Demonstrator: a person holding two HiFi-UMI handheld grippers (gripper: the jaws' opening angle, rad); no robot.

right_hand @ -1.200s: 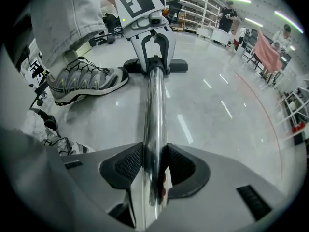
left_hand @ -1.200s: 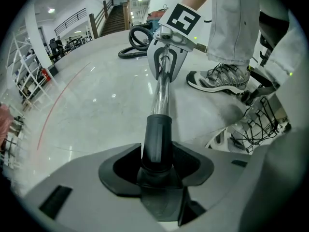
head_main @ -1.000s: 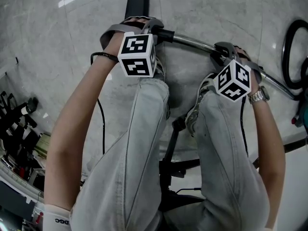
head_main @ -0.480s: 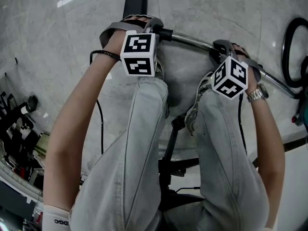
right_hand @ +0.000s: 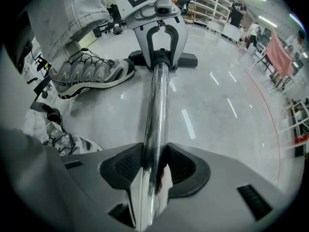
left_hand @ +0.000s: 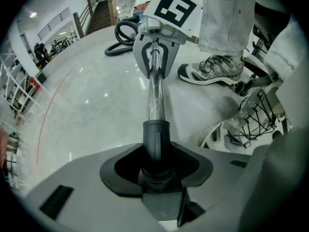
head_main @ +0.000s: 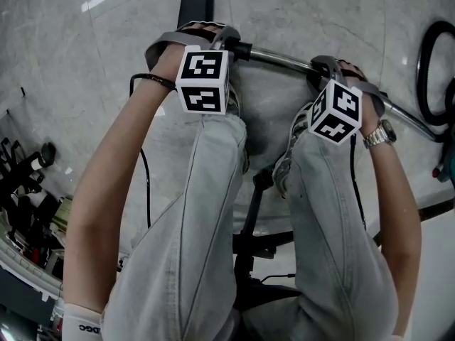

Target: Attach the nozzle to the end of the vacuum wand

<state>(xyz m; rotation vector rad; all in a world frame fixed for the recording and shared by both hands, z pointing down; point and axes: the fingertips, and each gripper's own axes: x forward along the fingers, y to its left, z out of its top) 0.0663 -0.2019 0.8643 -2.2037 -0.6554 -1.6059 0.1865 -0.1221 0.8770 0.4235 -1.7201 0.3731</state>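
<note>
Pale floor [head_main: 85, 55]: nozzle [head_main: 197, 6], hose [head_main: 425, 69], shoes [left_hand: 212, 71].

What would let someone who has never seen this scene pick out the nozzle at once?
In the head view, a chrome wand crosses the pale floor ahead of the person's legs. Follow it leftward to the black collar; the nozzle lies just beyond, at the top of the picture. It is the flat, black, rectangular head, unlike the looped black hose at the right edge.

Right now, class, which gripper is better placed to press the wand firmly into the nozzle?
Left. The left gripper, jaws just closing further, clamps the black collar beside the nozzle; the right gripper holds the chrome tube farther back.
</note>
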